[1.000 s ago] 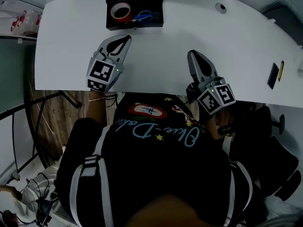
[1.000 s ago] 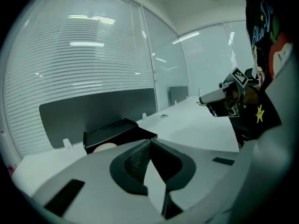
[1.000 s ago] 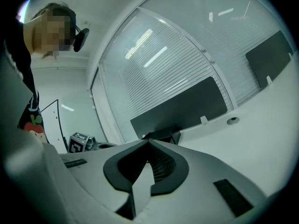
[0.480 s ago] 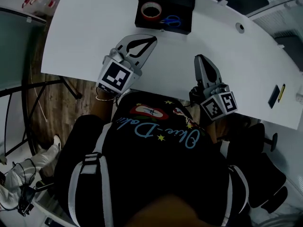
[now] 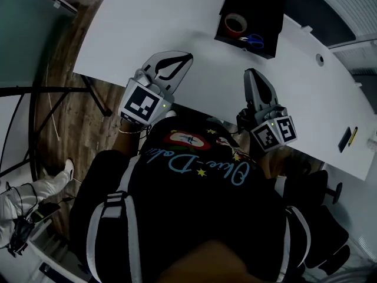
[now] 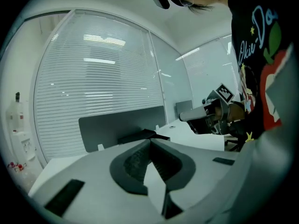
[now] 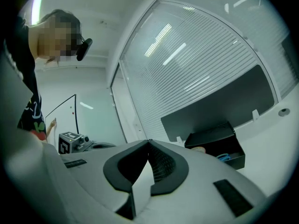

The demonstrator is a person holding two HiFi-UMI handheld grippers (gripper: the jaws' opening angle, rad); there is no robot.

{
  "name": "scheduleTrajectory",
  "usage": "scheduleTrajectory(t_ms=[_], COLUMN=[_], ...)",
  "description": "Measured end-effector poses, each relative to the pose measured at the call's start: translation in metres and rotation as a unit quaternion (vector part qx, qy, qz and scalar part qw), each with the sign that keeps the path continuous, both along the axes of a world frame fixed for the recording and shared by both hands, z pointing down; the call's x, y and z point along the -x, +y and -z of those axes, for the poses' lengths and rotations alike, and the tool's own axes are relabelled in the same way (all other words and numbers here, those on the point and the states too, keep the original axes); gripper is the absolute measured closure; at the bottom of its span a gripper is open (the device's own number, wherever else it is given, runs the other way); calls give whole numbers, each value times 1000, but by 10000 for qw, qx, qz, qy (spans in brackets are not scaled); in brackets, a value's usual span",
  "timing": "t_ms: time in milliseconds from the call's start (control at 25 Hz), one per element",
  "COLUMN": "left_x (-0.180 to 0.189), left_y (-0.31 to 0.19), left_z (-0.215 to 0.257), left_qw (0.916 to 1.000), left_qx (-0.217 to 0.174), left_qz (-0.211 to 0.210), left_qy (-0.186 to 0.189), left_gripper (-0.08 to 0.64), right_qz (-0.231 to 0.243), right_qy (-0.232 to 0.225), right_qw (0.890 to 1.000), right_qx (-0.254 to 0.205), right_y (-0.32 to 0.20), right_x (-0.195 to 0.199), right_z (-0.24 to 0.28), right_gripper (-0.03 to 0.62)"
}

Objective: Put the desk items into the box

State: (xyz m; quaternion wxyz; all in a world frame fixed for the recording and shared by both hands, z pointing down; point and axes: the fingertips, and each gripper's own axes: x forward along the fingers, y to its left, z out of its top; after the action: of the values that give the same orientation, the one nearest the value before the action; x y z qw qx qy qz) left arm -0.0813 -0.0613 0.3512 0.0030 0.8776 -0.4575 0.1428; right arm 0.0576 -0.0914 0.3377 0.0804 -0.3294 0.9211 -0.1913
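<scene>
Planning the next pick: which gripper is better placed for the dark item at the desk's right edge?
Right: the right gripper is nearer the dark item; the left gripper sits farther off. Both are empty.

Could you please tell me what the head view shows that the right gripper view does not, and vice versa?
Only the head view: the wooden floor, the marker cube on the right gripper, and a dark item lying far right. Only the right gripper view: window blinds, a grey partition, and the ribbed pads inside its tongs. Both: the black box, blue scissors, white desk and left gripper.
</scene>
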Motion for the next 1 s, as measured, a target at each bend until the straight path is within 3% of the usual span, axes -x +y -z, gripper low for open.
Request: scheduleTrajectory(t_ms=[440,1000], left_x=[55,66], left_y=[40,58], left_z=[0,-3], left_qw=[9999,9991], left_qx=[-116,-152], left_qz=[-119,-404], left_qy=[22,-10], left_gripper=[531,531], right_qz=[-14,-288], right_qy=[102,185], right_qw=[9998,9993], right_qx=[-152,-124], right_y=[37,60], right_x=[62,74], right_z=[5,2], right_gripper=[560,560])
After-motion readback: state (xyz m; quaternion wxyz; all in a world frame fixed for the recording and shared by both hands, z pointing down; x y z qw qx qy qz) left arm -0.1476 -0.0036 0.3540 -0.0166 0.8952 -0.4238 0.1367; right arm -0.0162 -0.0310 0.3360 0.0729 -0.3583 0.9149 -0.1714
